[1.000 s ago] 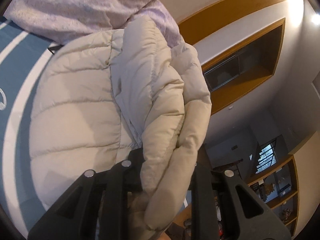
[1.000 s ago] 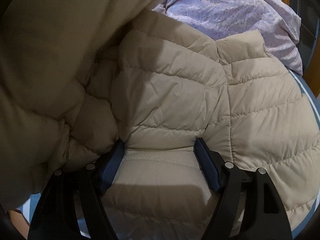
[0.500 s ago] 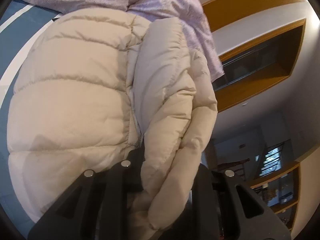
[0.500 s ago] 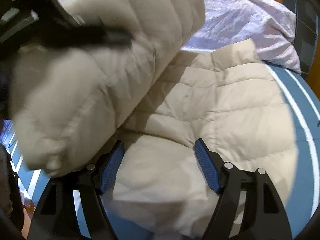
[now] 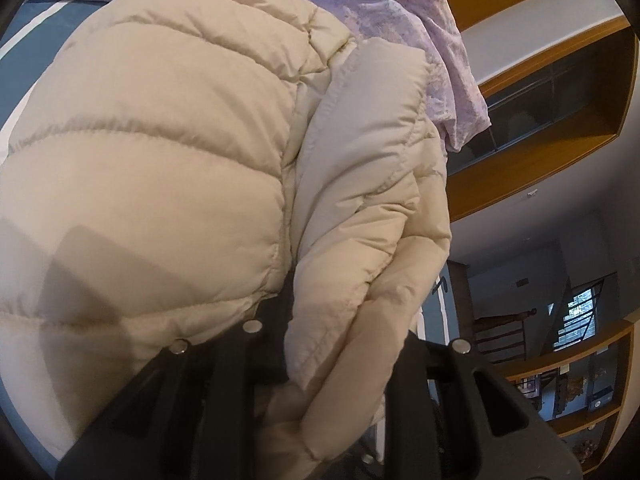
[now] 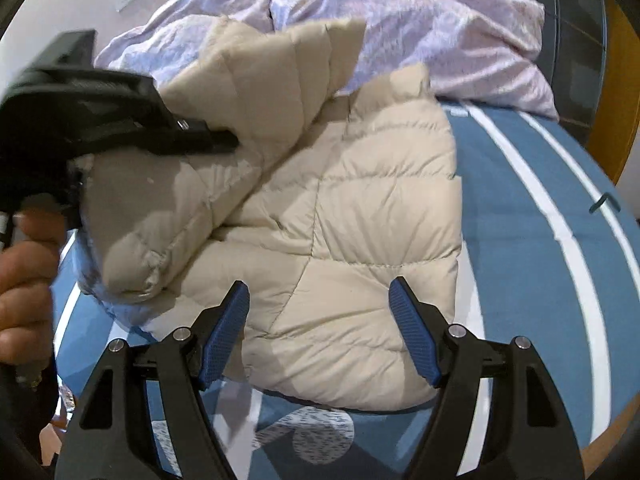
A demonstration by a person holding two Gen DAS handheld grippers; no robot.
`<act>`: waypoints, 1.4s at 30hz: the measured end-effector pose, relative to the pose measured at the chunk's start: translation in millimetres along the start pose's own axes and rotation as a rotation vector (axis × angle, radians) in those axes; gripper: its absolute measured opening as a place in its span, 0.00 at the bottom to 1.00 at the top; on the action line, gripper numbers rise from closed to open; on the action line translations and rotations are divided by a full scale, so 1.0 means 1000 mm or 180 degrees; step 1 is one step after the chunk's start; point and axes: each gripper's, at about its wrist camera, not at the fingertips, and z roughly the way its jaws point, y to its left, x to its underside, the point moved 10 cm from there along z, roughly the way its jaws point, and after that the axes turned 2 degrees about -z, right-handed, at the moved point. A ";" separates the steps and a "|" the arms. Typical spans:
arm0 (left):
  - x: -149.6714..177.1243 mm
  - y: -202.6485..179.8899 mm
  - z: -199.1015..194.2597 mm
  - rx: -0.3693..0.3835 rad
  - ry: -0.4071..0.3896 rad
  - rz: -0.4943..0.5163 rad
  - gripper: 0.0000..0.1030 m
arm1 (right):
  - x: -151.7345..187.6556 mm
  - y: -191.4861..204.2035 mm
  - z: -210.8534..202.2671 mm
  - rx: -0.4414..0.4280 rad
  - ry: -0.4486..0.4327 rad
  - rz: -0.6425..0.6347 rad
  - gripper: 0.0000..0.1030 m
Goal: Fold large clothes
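A beige quilted puffer jacket (image 6: 360,216) lies on the blue bed cover, and it fills the left wrist view (image 5: 160,152). My left gripper (image 5: 340,344) is shut on a thick fold of the jacket's sleeve side (image 5: 360,220) and holds it lifted over the jacket body. The left gripper also shows in the right wrist view (image 6: 208,144), clamped on that raised fold (image 6: 224,128). My right gripper (image 6: 320,332) is open and empty, just above the jacket's near edge, its blue pads (image 6: 414,340) apart.
A crumpled lilac duvet (image 6: 400,32) lies behind the jacket at the head of the bed. The blue bed cover (image 6: 560,240) has white stripes. A hand (image 6: 24,276) holds the left gripper. Wooden shelves (image 5: 560,380) and a wall niche stand beyond the bed.
My right gripper has pulled back and up off the jacket, which now lies farther away. My left gripper has carried the held fold farther across over the jacket body.
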 end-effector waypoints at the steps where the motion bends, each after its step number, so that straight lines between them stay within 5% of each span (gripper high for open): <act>1: 0.004 -0.006 -0.003 0.0006 0.0010 0.0018 0.21 | -0.001 -0.003 0.005 -0.0014 0.0015 0.0028 0.72; 12: 0.022 -0.042 0.014 0.0055 0.0172 0.0344 0.23 | -0.005 -0.015 0.013 -0.0056 0.0015 0.0197 0.72; 20: 0.019 -0.046 -0.018 0.0213 0.0099 0.0319 0.62 | -0.002 -0.015 0.014 0.0053 0.0004 0.0127 0.73; 26: 0.012 -0.047 -0.049 0.0195 -0.0067 0.0394 0.67 | 0.000 -0.016 0.012 0.0078 0.0010 0.0137 0.73; 31: 0.006 -0.029 -0.075 -0.0018 -0.0255 0.0468 0.67 | 0.000 -0.015 0.011 0.0094 0.0022 0.0138 0.73; 42: -0.006 0.029 -0.093 -0.0909 -0.0638 0.0813 0.67 | 0.000 -0.015 0.011 0.0099 0.0021 0.0131 0.73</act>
